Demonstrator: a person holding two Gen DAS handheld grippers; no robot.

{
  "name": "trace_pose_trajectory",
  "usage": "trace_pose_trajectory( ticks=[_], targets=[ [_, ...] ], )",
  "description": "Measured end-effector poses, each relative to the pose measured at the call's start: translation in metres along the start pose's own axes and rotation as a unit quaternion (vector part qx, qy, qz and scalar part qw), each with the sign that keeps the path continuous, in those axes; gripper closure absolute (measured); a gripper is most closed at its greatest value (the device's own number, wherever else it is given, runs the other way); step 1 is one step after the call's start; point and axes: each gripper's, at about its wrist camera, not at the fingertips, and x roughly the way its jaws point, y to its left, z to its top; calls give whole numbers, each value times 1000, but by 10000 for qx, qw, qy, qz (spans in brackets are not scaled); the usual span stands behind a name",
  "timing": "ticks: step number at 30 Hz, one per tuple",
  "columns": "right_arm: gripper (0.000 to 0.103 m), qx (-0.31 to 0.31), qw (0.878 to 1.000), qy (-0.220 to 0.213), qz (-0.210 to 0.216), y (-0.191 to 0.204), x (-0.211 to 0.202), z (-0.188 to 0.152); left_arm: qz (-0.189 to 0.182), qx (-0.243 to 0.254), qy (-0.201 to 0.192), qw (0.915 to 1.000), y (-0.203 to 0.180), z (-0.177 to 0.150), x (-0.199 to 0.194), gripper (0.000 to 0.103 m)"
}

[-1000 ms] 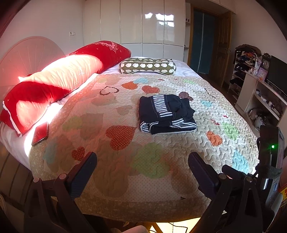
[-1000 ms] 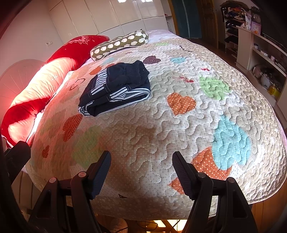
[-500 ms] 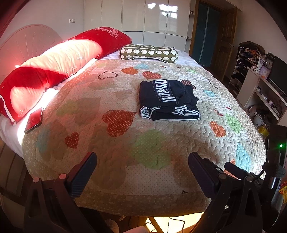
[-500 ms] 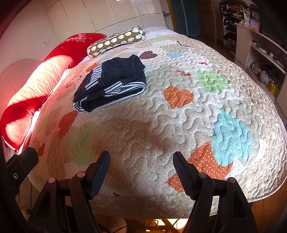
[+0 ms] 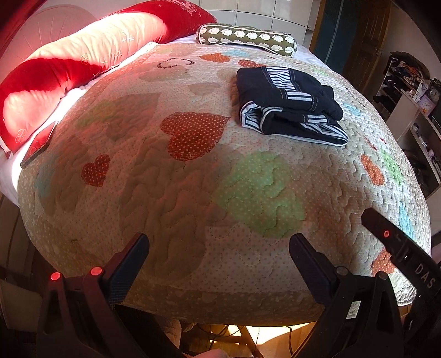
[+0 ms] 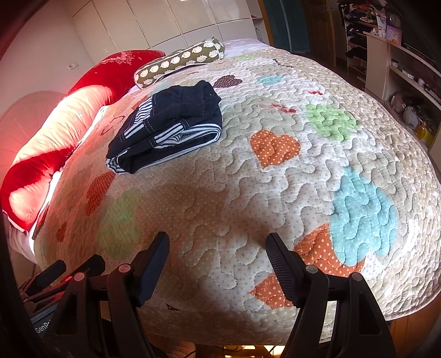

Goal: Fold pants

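Note:
Dark navy pants with black-and-white striped lining [image 5: 286, 106] lie folded in a compact bundle on the heart-patterned quilt [image 5: 193, 192], in the far middle of the bed. They also show in the right wrist view [image 6: 171, 126]. My left gripper [image 5: 217, 247] is open and empty over the foot edge of the bed, well short of the pants. My right gripper [image 6: 217, 247] is open and empty over the foot of the bed, to the right of the pants and apart from them.
A long red and cream bolster [image 5: 82, 60] lies along the left side. A green patterned pillow [image 5: 245, 37] sits at the head. A phone [image 5: 38, 146] lies at the left edge. Shelves with clutter [image 6: 399, 68] stand to the right. White wardrobes [image 6: 179, 22] line the back wall.
Both grippers have tilted down and moved in over the foot of the bed, so the quilt fills more of each view. The pants have not moved. Both grippers stay open.

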Motion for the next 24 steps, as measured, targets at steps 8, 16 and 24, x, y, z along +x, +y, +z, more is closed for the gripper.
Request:
trace_pose_trajectory(
  ticks=[8,16,24],
  targets=[
    [28,-199,9973,-712,9,20,5,82,-97,-240,389,9989,19,-5,26,2],
    [28,-426,9910,142,1262,75,75,136,-88,-92,349,9993,18,-7,29,0],
    [34,-85,9944,601,863,60,101,126,-95,-33,314,9995,18,-6,34,0]
  ],
)
